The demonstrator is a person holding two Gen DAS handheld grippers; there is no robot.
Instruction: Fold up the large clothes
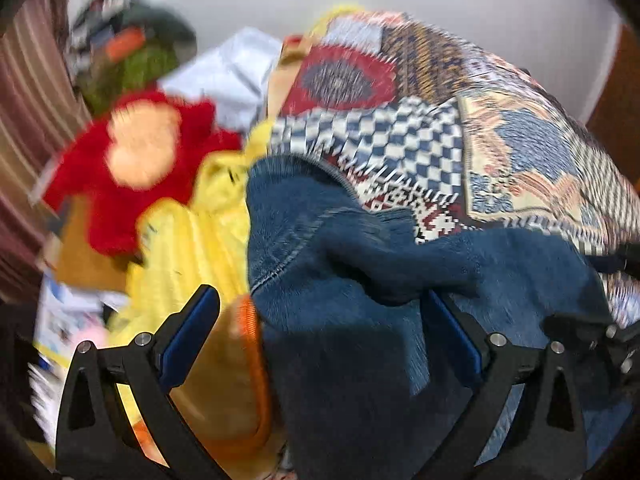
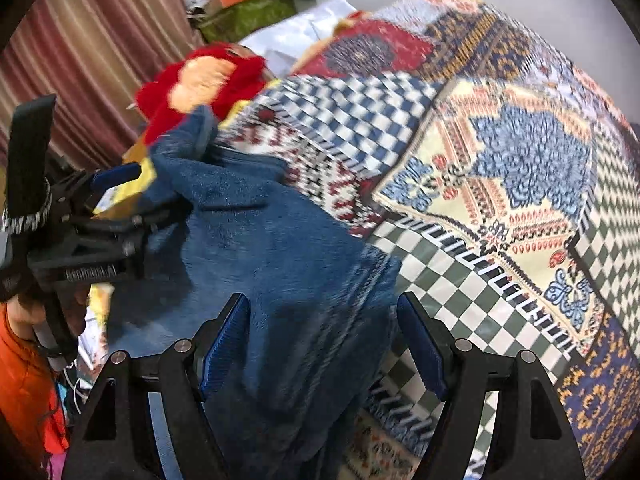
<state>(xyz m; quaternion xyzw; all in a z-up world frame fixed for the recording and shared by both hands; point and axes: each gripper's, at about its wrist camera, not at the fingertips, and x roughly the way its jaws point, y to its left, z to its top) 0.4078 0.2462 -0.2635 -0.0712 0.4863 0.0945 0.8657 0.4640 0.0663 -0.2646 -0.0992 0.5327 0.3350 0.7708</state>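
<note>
A large fuzzy dark blue garment (image 1: pixel 360 280) lies bunched on a patterned patchwork bedspread (image 1: pixel 520 140). My left gripper (image 1: pixel 320 328) is open, its blue pads wide apart, with the garment's left part lying between and over them. In the right wrist view the garment (image 2: pixel 272 248) spreads from centre to left. My right gripper (image 2: pixel 324 344) is open, the cloth lying between its blue pads (image 2: pixel 420 352). The left gripper (image 2: pixel 120 208) shows at the left of that view, at the garment's far edge.
A red plush toy (image 1: pixel 140 152) and yellow fabric (image 1: pixel 192 248) lie left of the garment. A white bag (image 1: pixel 228 76) and a green pile (image 1: pixel 132 56) sit behind. A striped curtain (image 2: pixel 100 40) hangs at left. The bedspread (image 2: pixel 500 200) extends right.
</note>
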